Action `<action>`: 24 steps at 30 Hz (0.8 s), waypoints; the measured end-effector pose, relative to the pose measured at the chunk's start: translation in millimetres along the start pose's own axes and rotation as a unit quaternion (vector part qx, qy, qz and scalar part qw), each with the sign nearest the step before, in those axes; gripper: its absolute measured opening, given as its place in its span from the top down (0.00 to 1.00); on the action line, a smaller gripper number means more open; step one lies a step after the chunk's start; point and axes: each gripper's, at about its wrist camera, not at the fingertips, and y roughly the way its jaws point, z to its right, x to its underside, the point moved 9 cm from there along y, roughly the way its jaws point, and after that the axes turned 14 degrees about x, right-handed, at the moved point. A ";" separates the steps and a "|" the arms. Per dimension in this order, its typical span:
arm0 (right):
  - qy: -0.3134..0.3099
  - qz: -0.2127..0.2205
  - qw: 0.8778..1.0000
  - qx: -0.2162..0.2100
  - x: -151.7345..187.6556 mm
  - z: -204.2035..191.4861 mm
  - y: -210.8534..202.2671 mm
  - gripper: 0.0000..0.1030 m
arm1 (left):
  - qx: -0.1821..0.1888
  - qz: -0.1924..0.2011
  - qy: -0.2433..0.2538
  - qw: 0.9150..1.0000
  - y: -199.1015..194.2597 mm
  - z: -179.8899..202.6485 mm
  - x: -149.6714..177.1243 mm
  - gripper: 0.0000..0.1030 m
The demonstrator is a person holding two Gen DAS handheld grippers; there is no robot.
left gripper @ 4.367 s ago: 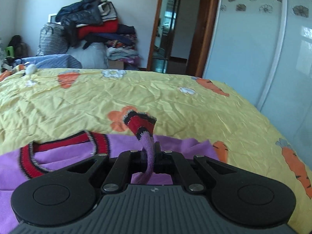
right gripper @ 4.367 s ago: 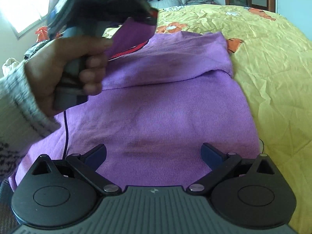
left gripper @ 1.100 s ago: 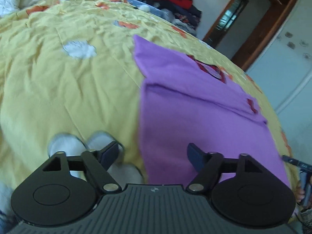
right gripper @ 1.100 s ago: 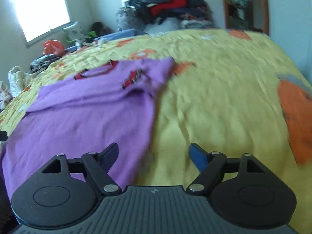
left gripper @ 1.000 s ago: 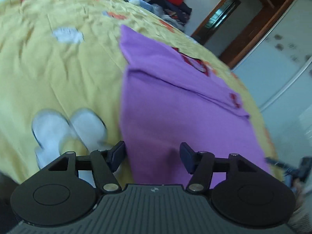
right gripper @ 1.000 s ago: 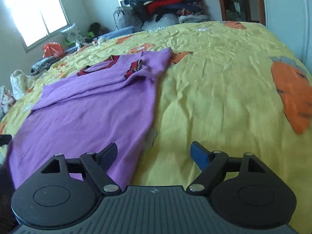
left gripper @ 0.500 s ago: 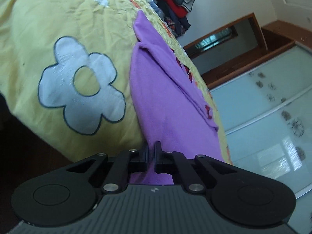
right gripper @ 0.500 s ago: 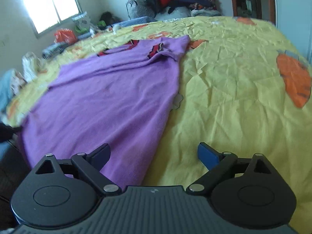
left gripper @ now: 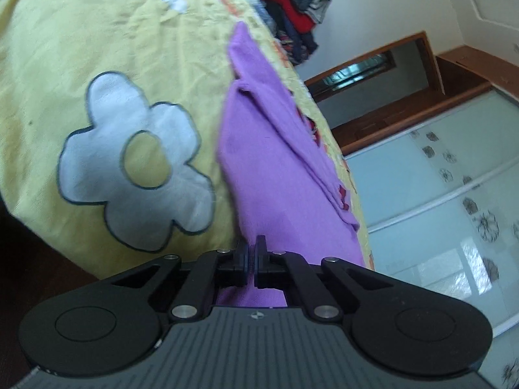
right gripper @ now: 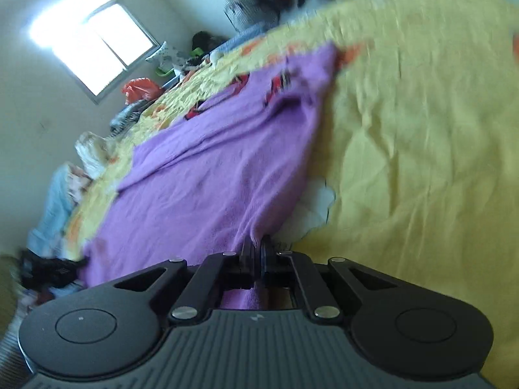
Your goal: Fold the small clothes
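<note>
Left wrist view: the left hand-held gripper [left gripper: 252, 253] has its jaws pinched together on the near hem corner of the purple sweater [left gripper: 275, 175], which runs from 6 o'clock up toward 12 o'clock across the yellow bedspread [left gripper: 81, 32]. A white flower print [left gripper: 129, 162] lies at 9 o'clock of the hem. Both sleeves appear already folded across the chest, red cuffs showing near 2 o'clock; a clothes pile [left gripper: 298, 16] sits at 12 o'clock.

Right wrist view: the right hand-held gripper [right gripper: 258, 249] is likewise clamped on the other hem corner of the purple sweater [right gripper: 211, 168], spread flat on the bedspread [right gripper: 421, 129] toward 11 o'clock, red-trimmed neckline far off. A window [right gripper: 94, 45] glows at 10 o'clock.

Judging by this, sleeves are in and the bottom-to-collar fold is left. The knit looks soft and smooth, faintly creased.
</note>
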 end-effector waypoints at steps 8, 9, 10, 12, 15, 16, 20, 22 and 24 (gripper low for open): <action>-0.017 0.095 0.995 -0.008 -42.9 -24.6 -34.2 0.98 | 0.020 0.050 0.036 0.998 -7.7 30.0 -35.0 0.99; -0.017 0.103 0.994 -0.008 -50.9 -26.3 -35.5 0.98 | 0.015 0.052 0.045 0.997 -6.3 33.9 -42.0 0.99; -0.017 0.112 0.994 -0.005 -59.2 -26.1 -37.6 0.98 | 0.019 0.055 0.050 0.997 -4.0 39.0 -49.6 0.99; -0.015 0.124 0.992 -0.007 -75.7 -25.2 -39.0 0.98 | 0.016 0.063 0.057 0.996 -0.1 43.3 -63.9 0.99; -0.011 0.140 0.990 0.004 -97.6 -19.9 -34.8 0.98 | 0.015 0.070 0.061 0.996 8.2 44.3 -85.6 0.99; -0.009 0.142 0.990 0.011 -103.9 -16.6 -31.5 0.98 | 0.010 0.070 0.064 0.995 11.6 43.5 -93.0 0.99; -0.019 0.123 0.991 0.057 -117.3 7.0 -0.2 0.97 | -0.036 0.063 0.060 0.996 29.0 17.0 -115.4 0.98; -0.019 0.102 0.991 0.086 -112.7 20.3 23.3 0.97 | -0.065 0.052 0.066 0.994 38.7 0.5 -119.0 0.98; -0.024 0.057 0.995 0.079 -102.9 25.9 47.0 0.94 | -0.086 0.036 0.053 0.994 42.3 -14.9 -117.2 0.95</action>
